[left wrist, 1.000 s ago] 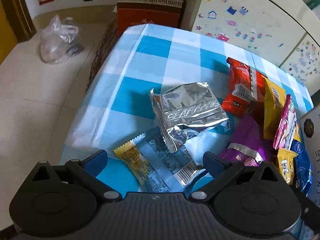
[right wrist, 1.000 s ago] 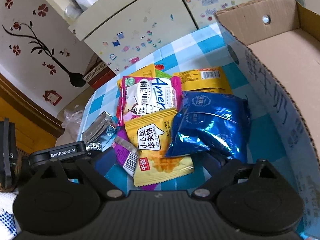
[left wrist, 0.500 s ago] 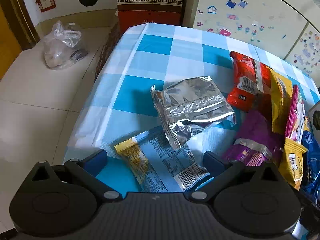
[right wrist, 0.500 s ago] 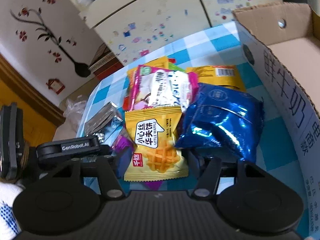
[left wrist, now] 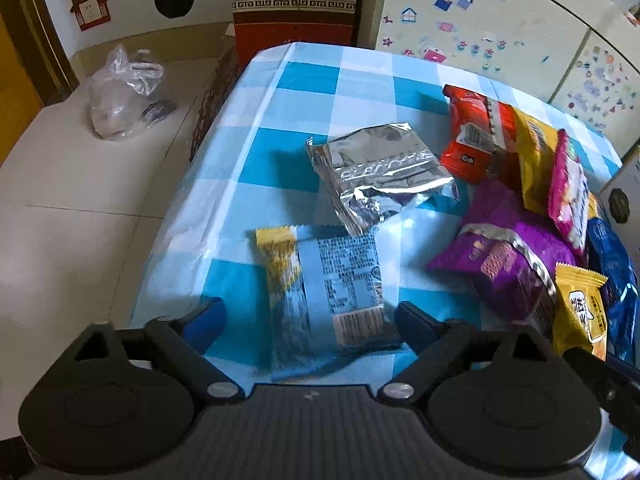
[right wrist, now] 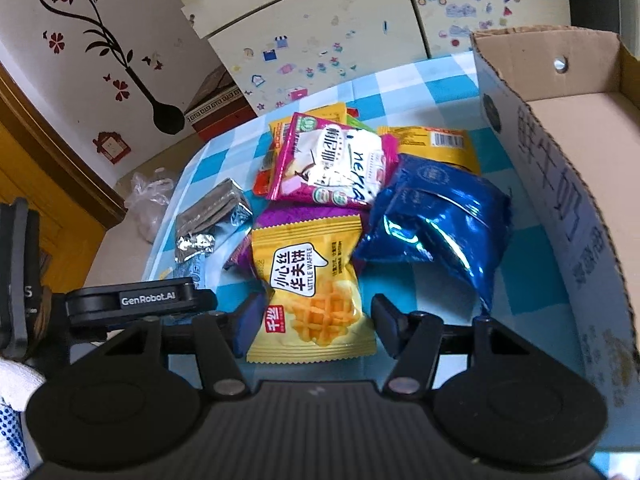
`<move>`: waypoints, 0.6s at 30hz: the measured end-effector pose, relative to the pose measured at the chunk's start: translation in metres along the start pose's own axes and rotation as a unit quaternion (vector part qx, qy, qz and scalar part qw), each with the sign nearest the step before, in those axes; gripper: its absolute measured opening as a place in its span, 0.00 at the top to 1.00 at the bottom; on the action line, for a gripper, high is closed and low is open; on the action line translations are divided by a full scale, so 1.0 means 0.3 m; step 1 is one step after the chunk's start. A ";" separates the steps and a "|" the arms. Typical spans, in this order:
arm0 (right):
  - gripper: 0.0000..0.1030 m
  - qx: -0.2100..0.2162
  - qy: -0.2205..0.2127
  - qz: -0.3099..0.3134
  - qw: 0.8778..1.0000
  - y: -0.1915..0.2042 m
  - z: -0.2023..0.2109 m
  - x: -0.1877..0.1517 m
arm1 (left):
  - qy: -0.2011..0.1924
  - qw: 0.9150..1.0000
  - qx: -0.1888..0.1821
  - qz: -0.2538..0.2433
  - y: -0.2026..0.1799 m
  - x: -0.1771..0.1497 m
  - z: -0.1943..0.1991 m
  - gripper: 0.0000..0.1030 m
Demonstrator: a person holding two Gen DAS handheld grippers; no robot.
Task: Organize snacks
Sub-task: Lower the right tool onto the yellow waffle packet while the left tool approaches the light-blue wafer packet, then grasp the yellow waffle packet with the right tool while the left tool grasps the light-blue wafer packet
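Snack packets lie on a blue-checked tablecloth [left wrist: 312, 96]. My left gripper [left wrist: 310, 316] is open around a light-blue and yellow packet [left wrist: 332, 280]. Beyond it lie a silver foil packet [left wrist: 380, 172], a red packet [left wrist: 476, 136] and a purple packet [left wrist: 508, 256]. My right gripper [right wrist: 314, 322] is partly closed around a yellow waffle packet [right wrist: 310, 288], its fingers beside the packet's edges. A blue foil bag [right wrist: 436, 224] and a pink-and-white packet [right wrist: 336, 164] lie behind it. An open cardboard box [right wrist: 568, 184] stands at the right.
The table's left edge drops to a tiled floor with a clear plastic bag [left wrist: 124, 96]. A red-brown carton [left wrist: 296, 4] stands beyond the table's far end. A stickered cabinet [right wrist: 344, 28] runs along the back. My left gripper's body [right wrist: 140, 300] shows in the right wrist view.
My right gripper's fingers have narrowed from wide open and moved onto the yellow waffle packet. My left gripper has advanced over the light-blue packet, which now lies between its fingers.
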State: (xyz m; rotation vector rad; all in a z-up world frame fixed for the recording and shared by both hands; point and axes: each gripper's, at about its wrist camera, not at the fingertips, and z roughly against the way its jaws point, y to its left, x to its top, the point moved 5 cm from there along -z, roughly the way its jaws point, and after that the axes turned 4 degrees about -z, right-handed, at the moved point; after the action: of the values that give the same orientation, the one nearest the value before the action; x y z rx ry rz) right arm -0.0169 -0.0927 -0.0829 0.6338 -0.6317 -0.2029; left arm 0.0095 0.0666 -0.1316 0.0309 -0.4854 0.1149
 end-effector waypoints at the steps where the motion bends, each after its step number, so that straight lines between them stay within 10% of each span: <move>1: 0.42 -0.001 0.000 0.001 1.000 0.001 0.004 -0.004 | -0.003 1.000 0.000 -0.004 -0.001 -0.008 0.010 0.18; 11: 0.42 -0.008 0.012 0.005 1.000 0.009 0.055 -0.060 | -0.012 1.000 -0.005 0.002 -0.001 -0.068 0.056 0.30; 18: 0.42 -0.026 0.013 -0.004 1.000 -0.015 0.061 -0.063 | -0.006 0.998 -0.010 0.057 0.043 -0.066 0.044 0.10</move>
State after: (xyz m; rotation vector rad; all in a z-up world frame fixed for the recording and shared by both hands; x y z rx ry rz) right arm -0.0430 -0.0982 -0.0834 0.5886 -0.5981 -0.2175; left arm -0.0154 0.0765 -0.1291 -0.0151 -0.5012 0.2212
